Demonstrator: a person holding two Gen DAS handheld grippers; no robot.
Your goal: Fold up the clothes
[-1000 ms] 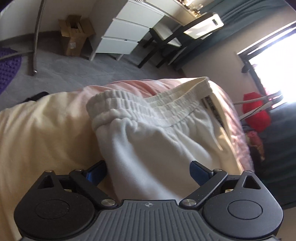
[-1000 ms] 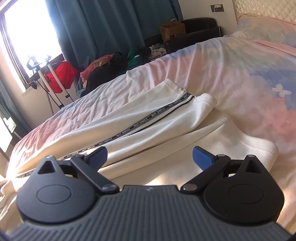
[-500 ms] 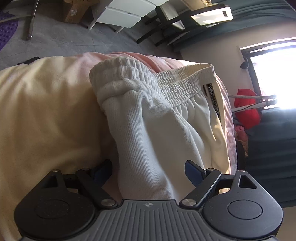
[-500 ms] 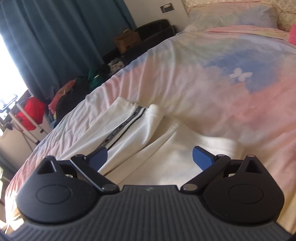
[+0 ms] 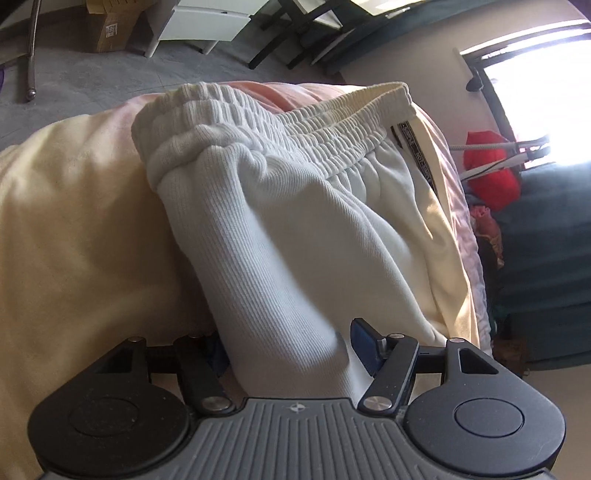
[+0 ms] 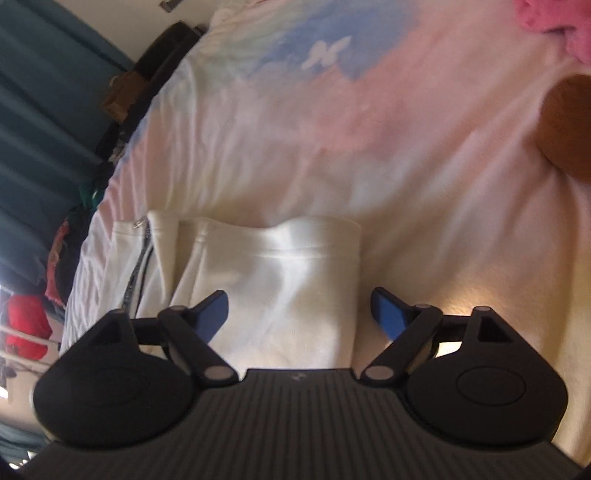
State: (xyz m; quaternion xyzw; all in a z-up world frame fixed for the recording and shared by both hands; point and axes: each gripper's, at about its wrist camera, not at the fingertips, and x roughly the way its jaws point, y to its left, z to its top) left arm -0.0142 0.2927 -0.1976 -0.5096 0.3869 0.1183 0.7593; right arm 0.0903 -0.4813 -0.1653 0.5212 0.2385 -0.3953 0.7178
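A: Since the earlier frames, the right hand-held gripper [image 6: 299, 314] had swung down and rolled over the hem end of the white trousers [image 5: 295, 236]; its view was slightly blurred. The left hand-held gripper [image 5: 291, 349] had barely shifted, only tipping in closer to the cloth.

B: Where did the trousers lie?

A: On the bed [image 6: 424, 155], lengthwise over the pastel duvet. Left view: elastic waistband [image 5: 295, 122] bunched at the bed's edge, a ridge of fabric running from it back toward the gripper. Right view: leg hems [image 6: 280, 243] flat on the duvet, legs roughly one on the other, striped side tape [image 6: 138, 273] showing at the left.

B: Gripper states?

A: Left: jaws closing, fabric ridge between them. The left finger was mostly hidden behind the cloth; the right pad [image 5: 364, 341] sat at the cloth's edge. A firm pinch could not be confirmed. Right: jaws closing, straddling the leg end. Both blue pads [image 6: 386, 314] stood clear of the cloth, so nothing was grasped.

B: Progress on the fold?

A: Judged early. Trousers appeared already halved lengthwise. No crosswise fold was visible; waistband and hems were at opposite ends. Remaining, as I read it: secure both ends, bring one over to the other, fold again, smooth.

B: Surroundings?

A: White drawer unit [image 5: 203, 22] and cardboard box [image 5: 110, 26] on the floor beyond the bed; teal curtains [image 6: 48, 110] on the right view's left side.
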